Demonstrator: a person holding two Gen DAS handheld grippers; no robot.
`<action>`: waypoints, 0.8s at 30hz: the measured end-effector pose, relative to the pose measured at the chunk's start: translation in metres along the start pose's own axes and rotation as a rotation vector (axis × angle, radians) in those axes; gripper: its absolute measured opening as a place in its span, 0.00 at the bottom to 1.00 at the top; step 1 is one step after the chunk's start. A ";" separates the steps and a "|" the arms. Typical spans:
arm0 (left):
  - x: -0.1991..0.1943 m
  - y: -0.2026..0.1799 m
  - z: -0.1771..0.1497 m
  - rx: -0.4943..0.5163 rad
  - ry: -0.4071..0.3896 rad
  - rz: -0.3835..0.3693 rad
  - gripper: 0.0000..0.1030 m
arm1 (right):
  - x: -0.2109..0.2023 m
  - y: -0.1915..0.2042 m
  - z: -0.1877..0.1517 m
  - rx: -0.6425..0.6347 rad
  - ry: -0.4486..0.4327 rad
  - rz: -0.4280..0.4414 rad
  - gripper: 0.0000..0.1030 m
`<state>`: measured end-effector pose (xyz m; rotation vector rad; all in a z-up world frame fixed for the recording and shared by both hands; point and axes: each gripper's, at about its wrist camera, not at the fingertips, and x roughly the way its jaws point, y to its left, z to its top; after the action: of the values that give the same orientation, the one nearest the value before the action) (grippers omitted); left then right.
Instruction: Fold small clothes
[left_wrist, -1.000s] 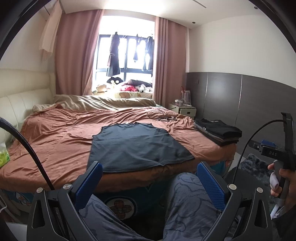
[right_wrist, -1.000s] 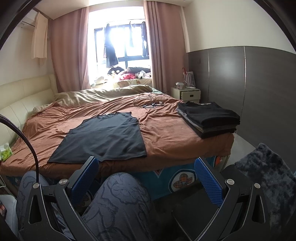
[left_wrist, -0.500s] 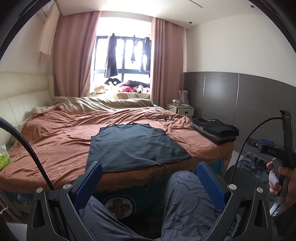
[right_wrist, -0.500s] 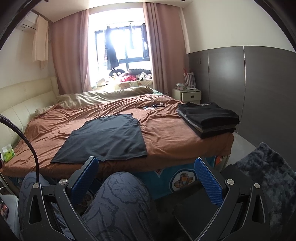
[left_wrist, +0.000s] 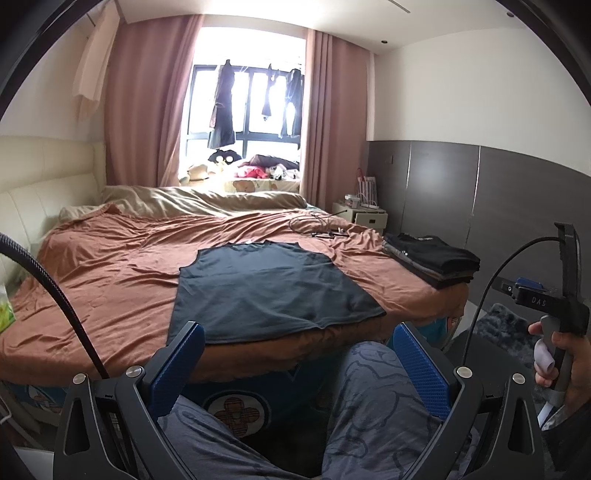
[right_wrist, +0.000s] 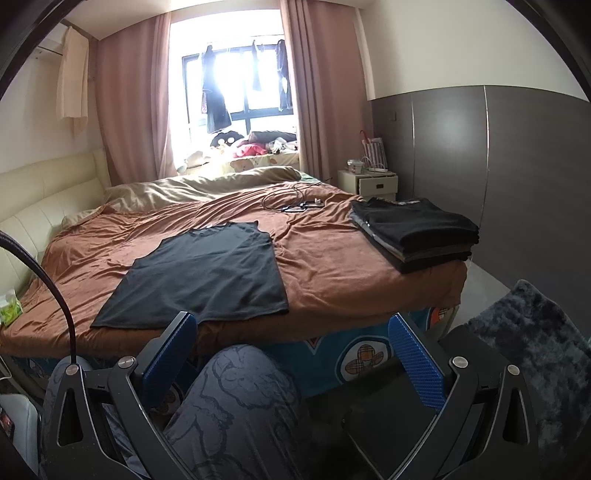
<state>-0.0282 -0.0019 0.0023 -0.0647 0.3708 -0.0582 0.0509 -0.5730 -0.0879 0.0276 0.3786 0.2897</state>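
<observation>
Garment (left_wrist: 266, 291), a dark sleeveless top lying flat on the bed (left_wrist: 122, 273), looks light and limp, best pinched at near hem corners; both grippers' fingers (left_wrist: 184, 354) (right_wrist: 171, 349) spread, empty.

A home bedroom is shown — a bed (left_wrist: 110, 280) under a rust-brown cover, pink curtains (left_wrist: 147, 107) behind it, a nightstand (left_wrist: 364, 218) beside it, laundry (left_wrist: 221, 107) hung at the window beyond.

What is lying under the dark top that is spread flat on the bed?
Under the top only the brown cover shows, all around its edges. Whatever lies directly beneath the cloth is covered and cannot be seen.
</observation>
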 end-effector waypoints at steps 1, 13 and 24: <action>0.003 0.002 0.000 -0.005 0.004 0.005 1.00 | 0.003 0.000 0.002 0.000 0.002 0.004 1.00; 0.047 0.033 0.004 -0.055 0.060 0.036 1.00 | 0.047 -0.002 0.014 0.007 0.047 0.015 1.00; 0.108 0.068 0.010 -0.088 0.108 0.065 0.99 | 0.101 0.004 0.026 0.013 0.076 0.013 1.00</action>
<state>0.0786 0.0586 -0.0318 -0.1365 0.4831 0.0190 0.1489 -0.5398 -0.1001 0.0317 0.4560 0.3019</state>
